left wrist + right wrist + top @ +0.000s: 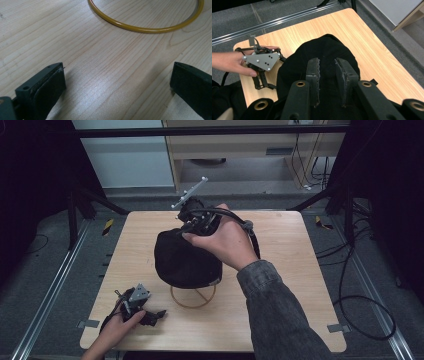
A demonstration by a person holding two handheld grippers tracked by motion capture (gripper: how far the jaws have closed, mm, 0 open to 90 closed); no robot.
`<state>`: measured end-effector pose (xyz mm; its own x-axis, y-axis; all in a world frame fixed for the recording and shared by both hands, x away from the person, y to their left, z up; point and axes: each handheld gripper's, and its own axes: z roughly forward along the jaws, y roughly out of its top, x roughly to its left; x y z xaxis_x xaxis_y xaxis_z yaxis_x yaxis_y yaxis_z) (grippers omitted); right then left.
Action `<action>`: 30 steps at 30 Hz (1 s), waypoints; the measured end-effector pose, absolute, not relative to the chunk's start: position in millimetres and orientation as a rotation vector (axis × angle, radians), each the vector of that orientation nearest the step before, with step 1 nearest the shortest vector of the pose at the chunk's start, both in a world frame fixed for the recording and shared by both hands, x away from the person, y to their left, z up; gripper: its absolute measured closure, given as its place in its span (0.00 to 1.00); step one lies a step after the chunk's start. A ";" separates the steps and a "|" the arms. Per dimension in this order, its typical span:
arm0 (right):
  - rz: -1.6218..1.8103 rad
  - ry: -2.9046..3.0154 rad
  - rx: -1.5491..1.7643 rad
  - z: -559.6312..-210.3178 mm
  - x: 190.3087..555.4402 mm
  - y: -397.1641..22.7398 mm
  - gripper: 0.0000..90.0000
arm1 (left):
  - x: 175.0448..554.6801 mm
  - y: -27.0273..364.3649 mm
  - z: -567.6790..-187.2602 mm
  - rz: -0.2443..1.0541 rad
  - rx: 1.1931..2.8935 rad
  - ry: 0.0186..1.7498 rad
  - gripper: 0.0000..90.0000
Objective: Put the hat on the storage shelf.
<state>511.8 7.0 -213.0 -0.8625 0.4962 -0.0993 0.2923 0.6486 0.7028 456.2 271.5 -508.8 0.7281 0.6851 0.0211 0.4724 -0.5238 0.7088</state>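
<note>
Right now I have my right gripper (192, 227) at frame centre in the high view, jaws pinched on a fold of the black hat (186, 260), which sits over a yellow wire stand (193, 300) mid-table (290, 270); my left gripper (142, 312) rests at lower left, its 2 jaws spread apart over bare wood, beside the stand's ring (147, 29).

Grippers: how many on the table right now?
2. The left gripper rests near the table's front left corner, jaws open over bare wood. The right gripper is at the far side of the black hat, pinching its fabric.
</note>
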 end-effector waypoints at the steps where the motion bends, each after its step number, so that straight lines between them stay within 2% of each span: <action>1: 1.029 2.582 0.632 -213.0 511.4 5.7 0.82 | 456.2 271.5 -508.8 0.389 2.223 0.871 0.00; 11: 1.055 2.556 0.630 -213.1 500.0 -6.5 0.81 | 455.8 271.7 -508.8 0.389 2.224 0.871 0.00; 17: 1.079 2.533 0.644 -213.4 494.4 -15.5 0.76 | 455.6 271.7 -508.7 0.389 2.224 0.871 0.00; 24: 1.090 2.509 0.675 -217.1 490.3 -25.6 0.65 | 455.3 271.7 -508.8 0.390 2.224 0.871 0.00; 30: 1.106 2.467 0.724 -222.0 490.3 -35.2 0.49 | 455.1 271.8 -508.8 0.390 2.224 0.871 0.00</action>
<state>490.3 -35.2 -222.0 -0.8117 0.5757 -0.0982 0.3097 0.5669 0.7634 455.1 271.8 -508.8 0.7279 0.6854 0.0214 0.4725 -0.5239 0.7087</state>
